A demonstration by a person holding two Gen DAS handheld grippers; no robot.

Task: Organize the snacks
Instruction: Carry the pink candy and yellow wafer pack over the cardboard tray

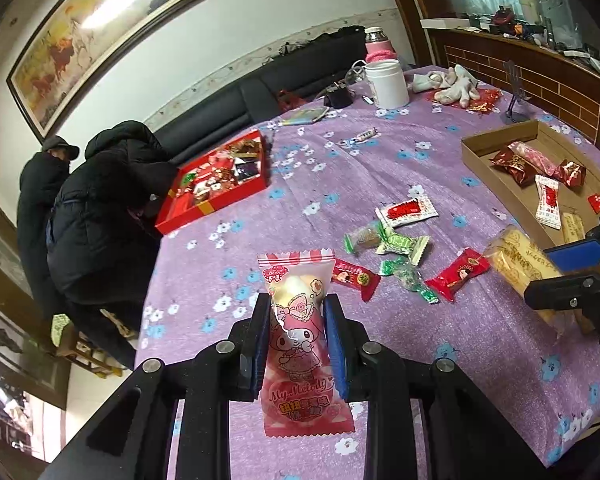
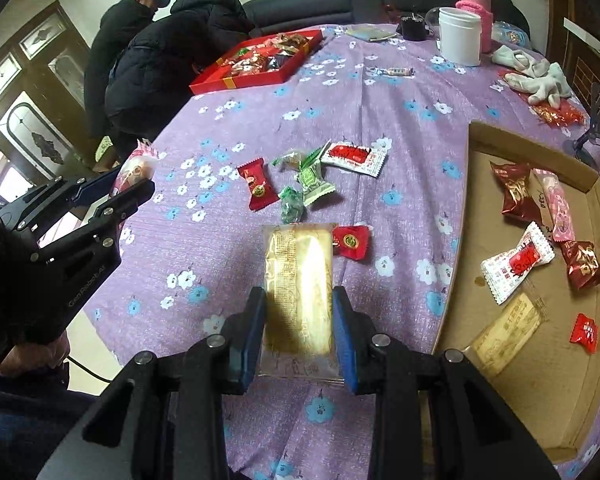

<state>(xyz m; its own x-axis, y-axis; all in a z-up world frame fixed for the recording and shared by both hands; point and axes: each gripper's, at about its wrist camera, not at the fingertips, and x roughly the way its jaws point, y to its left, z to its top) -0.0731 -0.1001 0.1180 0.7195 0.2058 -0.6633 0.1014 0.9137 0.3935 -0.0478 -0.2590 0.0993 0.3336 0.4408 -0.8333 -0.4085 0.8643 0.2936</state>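
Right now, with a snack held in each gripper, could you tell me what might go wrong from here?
1. The left gripper pinches the pink My Melody packet across its puffed middle, so a hard squeeze might crush it.
2. The right gripper holds the yellow cake packet by one end; it could tilt or slip before reaching the cardboard tray.

Pink My Melody packet (image 1: 298,344) upright, yellow cake packet (image 2: 299,292) held lengthwise

loose snacks (image 2: 312,184) lie mid-table; cardboard tray (image 2: 536,392) to their right, gift box (image 2: 236,80) far left.
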